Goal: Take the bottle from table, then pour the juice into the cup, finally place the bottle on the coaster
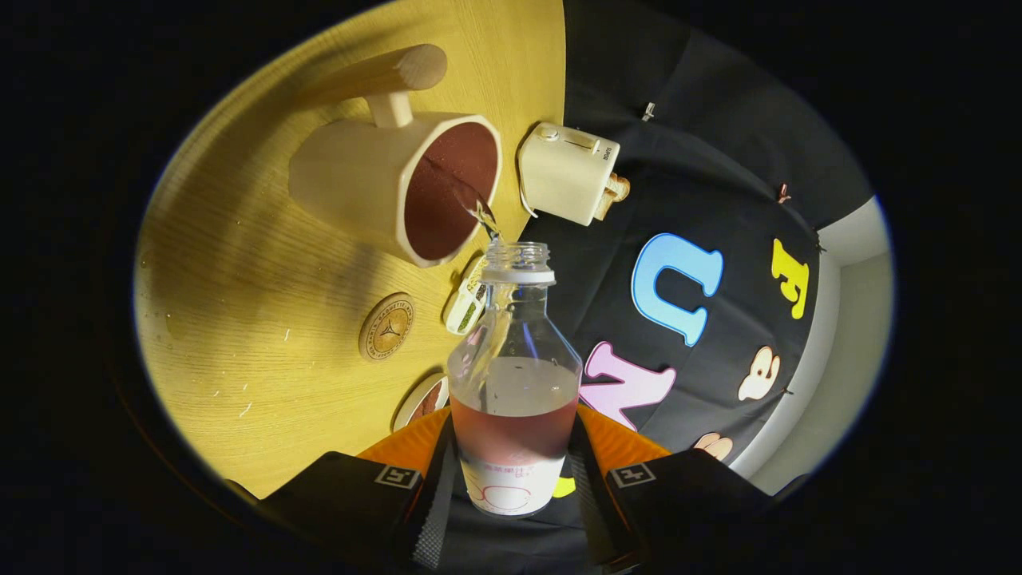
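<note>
While the tool (511,479) is gripping the bottle (513,383) by its lower body, with a finger pressing on each side, the bottle is tipping forward and red juice is running from its open mouth in a thin stream. Just beyond the fingers, a round coaster (386,326) is lying flat on the wooden counter (239,263). Farther on, the cup (399,188), with its long handle, is taking the stream and showing red juice inside. Beyond it, a small toaster (568,172) is sitting near the counter's edge.

The bottle (512,399) hides a small packet's (465,305) lower end.
</note>
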### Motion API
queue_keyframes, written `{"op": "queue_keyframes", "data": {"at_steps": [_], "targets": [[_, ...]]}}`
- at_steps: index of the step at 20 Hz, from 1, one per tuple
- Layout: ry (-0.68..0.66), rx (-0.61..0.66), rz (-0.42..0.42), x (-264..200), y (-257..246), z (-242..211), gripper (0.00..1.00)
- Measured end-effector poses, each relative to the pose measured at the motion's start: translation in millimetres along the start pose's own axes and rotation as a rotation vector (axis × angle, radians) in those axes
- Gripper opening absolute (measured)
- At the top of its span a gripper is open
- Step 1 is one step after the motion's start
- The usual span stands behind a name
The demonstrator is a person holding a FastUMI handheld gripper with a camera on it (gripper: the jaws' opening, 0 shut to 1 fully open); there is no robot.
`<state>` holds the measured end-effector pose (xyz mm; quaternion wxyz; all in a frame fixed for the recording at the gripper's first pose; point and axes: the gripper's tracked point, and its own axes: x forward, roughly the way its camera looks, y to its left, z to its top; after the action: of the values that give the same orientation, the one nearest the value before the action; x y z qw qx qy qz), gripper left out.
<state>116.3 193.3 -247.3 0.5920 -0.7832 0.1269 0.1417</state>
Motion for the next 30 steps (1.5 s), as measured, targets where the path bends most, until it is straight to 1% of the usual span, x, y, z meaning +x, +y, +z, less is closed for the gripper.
{"op": "queue_keyframes", "data": {"at_steps": [15, 23, 30], "targets": [[-0.062, -0.122, -0.032, 0, -10, 1, 0.7], [-0.099, -0.199, -0.068, -3, -21, 7, 0.71], [-0.11, -0.235, -0.079, -4, -22, 10, 0.71]]}}
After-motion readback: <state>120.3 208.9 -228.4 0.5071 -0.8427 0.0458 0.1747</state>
